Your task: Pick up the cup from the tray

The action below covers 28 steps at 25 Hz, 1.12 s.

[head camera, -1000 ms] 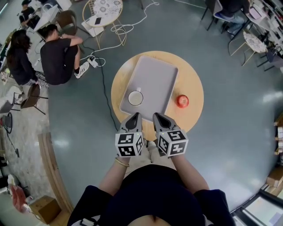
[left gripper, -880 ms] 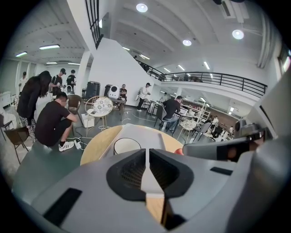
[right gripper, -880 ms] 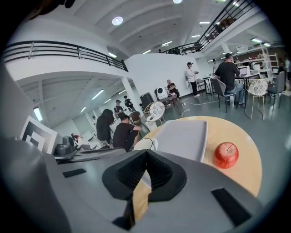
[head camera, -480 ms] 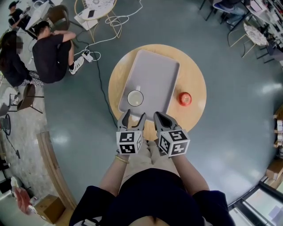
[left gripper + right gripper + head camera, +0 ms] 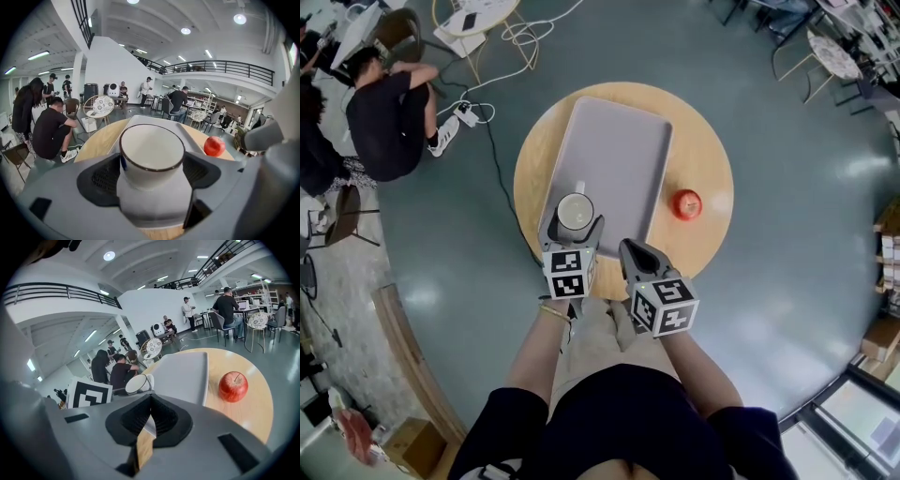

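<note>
A white cup [image 5: 575,212] with a dark rim stands on the near left corner of a grey tray [image 5: 619,150] on a round wooden table [image 5: 705,155]. My left gripper [image 5: 574,227] has its jaws opening, one on each side of the cup. In the left gripper view the cup [image 5: 151,157] fills the gap between the two pads, and I see no firm press on it. My right gripper [image 5: 634,249] is shut and empty over the table's near edge, to the right of the cup. In the right gripper view the cup [image 5: 137,383] shows at the left.
A red apple [image 5: 686,202] lies on the table to the right of the tray. A person in black [image 5: 382,111] crouches on the floor at the far left. A cable [image 5: 492,155] runs past the table, and a small round table [image 5: 473,13] stands beyond.
The left gripper has gone from shut to wide open and moved forward so that its jaws now flank the cup. The right gripper has stayed shut and hardly moved.
</note>
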Available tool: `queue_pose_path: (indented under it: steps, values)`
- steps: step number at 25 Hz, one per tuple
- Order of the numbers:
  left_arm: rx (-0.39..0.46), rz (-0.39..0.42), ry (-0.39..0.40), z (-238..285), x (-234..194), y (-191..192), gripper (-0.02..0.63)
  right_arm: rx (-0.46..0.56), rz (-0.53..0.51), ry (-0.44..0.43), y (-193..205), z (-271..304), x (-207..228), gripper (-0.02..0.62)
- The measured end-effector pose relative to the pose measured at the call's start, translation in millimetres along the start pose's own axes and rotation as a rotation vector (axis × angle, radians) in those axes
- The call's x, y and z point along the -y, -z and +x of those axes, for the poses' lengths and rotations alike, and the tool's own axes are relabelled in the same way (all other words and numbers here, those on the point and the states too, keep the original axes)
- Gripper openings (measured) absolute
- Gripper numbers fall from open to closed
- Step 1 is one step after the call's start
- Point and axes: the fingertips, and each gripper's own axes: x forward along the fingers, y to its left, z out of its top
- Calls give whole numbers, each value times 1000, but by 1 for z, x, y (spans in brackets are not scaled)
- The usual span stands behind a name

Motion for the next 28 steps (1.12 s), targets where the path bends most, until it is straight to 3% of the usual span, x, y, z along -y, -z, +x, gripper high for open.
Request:
queue_pose_path:
  steps: [6, 11, 28]
  values:
    - [17, 55, -26, 23, -1, -8, 416, -16, 15, 18, 6, 6, 7, 9]
    - [55, 40, -52, 29, -3, -14, 416, -23, 18, 18, 7, 9, 8, 9]
    - [47, 72, -31, 23, 0, -12, 415, -14, 7, 20, 7, 4, 3, 9]
